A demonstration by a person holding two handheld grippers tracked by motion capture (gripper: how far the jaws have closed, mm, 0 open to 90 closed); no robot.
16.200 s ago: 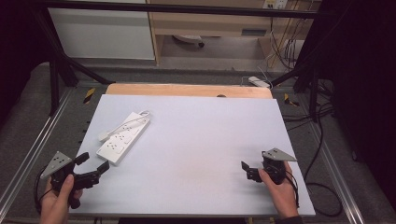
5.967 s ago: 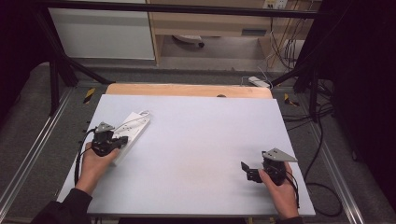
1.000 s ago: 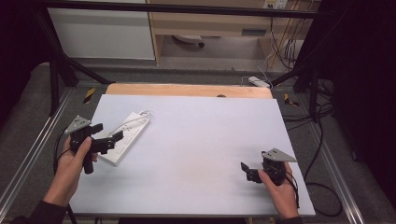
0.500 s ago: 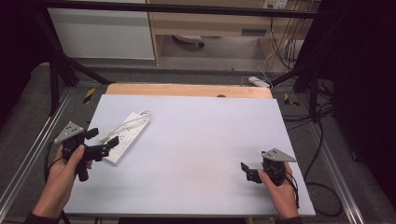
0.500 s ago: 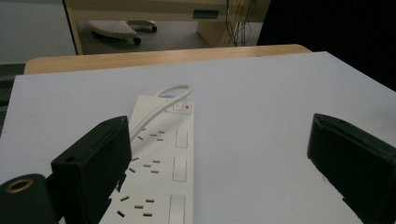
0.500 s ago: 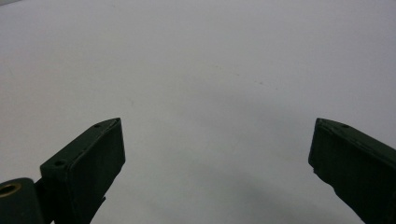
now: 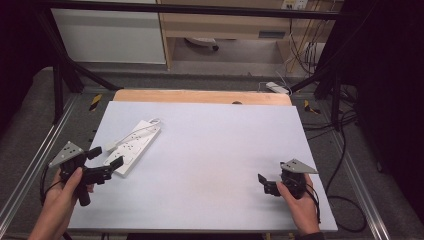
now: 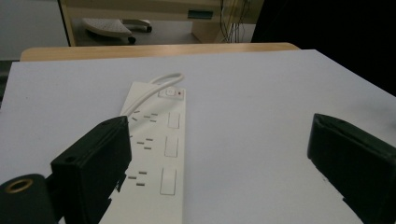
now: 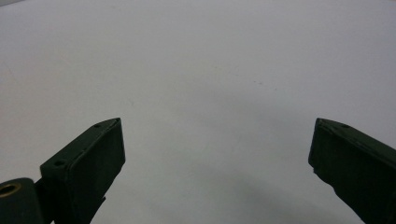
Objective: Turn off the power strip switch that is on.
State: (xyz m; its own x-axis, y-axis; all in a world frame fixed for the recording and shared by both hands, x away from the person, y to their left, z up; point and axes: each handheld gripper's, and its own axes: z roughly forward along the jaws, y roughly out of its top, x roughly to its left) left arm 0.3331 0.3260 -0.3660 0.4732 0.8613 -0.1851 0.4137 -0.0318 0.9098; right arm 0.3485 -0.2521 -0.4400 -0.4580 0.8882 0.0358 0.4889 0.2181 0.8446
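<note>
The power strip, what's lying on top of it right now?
On the power strip lies its own white cord, looping from the switch end. The left hand-held gripper, jaws open, covers its near corner, so that part is hidden.

Smooth white plastic power strip (image 7: 134,146)

White tabletop (image 7: 210,165): beneath both my claws. Wooden board (image 7: 200,96): along the table's far edge, well ahead of my left claw (image 7: 106,155). Chair base (image 7: 200,44): on the floor beyond that board. White extension block (image 7: 277,88) and hanging cables (image 7: 300,50): far ahead of my right claw (image 7: 264,184). Yellow-black tape mark (image 7: 95,101): off the table, ahead of my left claw.
</note>
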